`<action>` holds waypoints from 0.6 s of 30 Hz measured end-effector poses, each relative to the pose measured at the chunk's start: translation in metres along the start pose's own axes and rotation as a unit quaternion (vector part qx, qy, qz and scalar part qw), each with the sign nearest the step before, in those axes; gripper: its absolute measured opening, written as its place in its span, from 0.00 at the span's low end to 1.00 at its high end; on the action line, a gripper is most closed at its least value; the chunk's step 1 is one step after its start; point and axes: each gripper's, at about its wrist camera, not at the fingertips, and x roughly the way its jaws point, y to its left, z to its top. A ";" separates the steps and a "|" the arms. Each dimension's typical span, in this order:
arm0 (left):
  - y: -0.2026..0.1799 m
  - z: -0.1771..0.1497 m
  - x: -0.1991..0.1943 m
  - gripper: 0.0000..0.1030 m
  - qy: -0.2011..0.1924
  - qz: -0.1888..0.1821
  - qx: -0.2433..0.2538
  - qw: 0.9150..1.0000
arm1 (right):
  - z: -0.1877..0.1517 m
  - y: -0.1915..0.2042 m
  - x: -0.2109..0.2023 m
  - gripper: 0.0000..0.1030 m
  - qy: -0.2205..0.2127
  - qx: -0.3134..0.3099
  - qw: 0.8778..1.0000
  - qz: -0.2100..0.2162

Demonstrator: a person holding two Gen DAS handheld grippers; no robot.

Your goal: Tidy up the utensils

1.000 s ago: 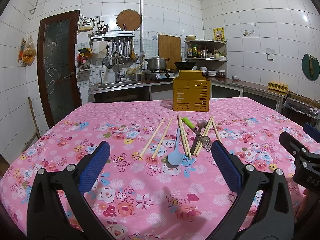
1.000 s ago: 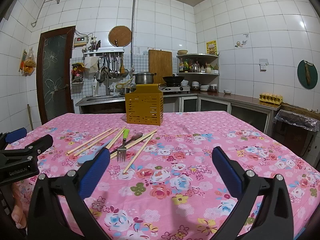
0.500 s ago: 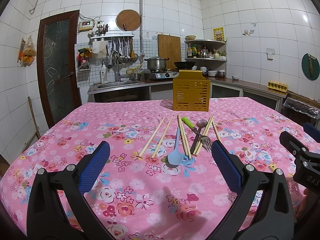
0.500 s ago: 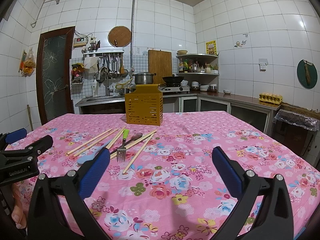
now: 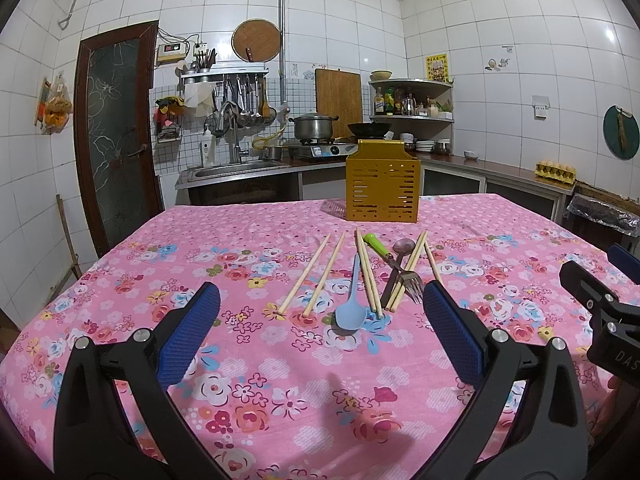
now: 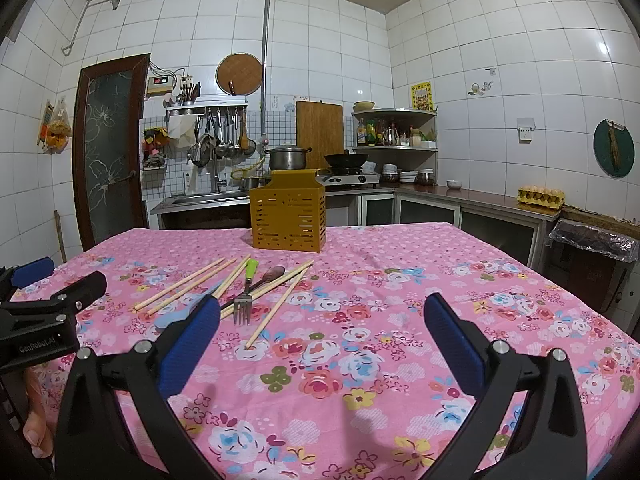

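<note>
While both tools hang low over the near edge of the pink floral tablecloth (image 5: 248, 240), the left gripper (image 5: 320, 332) sits level and aimed straight across the table, blue pads spread wide with nothing between them and nothing touched. Over on the other side, the right gripper (image 6: 322, 334) takes the same level pose, its pads parted just as wide and empty. A bare thumb (image 6: 38, 436) shows at the lower left edge of the right view, wrapped under the other tool's handle. Now the spread: just ahead of the left fingers, lined up in their gap, lies the light blue spoon (image 5: 350, 300), bowl toward the fingers. To its left rest two loose chopsticks (image 5: 314, 272), and more chopsticks touch its right side. Beyond the left gripper's right fingertip, the green-handled fork (image 5: 394, 266) lies tines-near, crossing a dark spoon (image 5: 396, 264) and further chopsticks in a small tangle. From the right view, that same fork (image 6: 245, 292) sits ahead of the left fingertip, with one chopstick (image 6: 278, 308) angled into the open gap and the blue spoon partly hidden behind the left pad. Well beyond all of it, upright at the far side of the table, stands the yellow slotted utensil holder (image 5: 383, 186), apart from every utensil, with open cloth between.
</note>
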 end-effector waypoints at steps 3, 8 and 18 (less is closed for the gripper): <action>0.000 0.000 0.000 0.95 0.000 0.000 0.000 1.000 | 0.000 0.000 0.000 0.96 0.001 0.000 1.000 0.000; 0.000 0.000 0.002 0.95 0.004 0.000 0.001 1.000 | 0.000 0.001 0.001 0.96 0.002 0.001 1.000 0.000; -0.001 0.006 0.006 0.95 0.024 -0.002 0.009 1.000 | 0.003 0.002 0.006 0.96 0.018 0.010 1.000 -0.001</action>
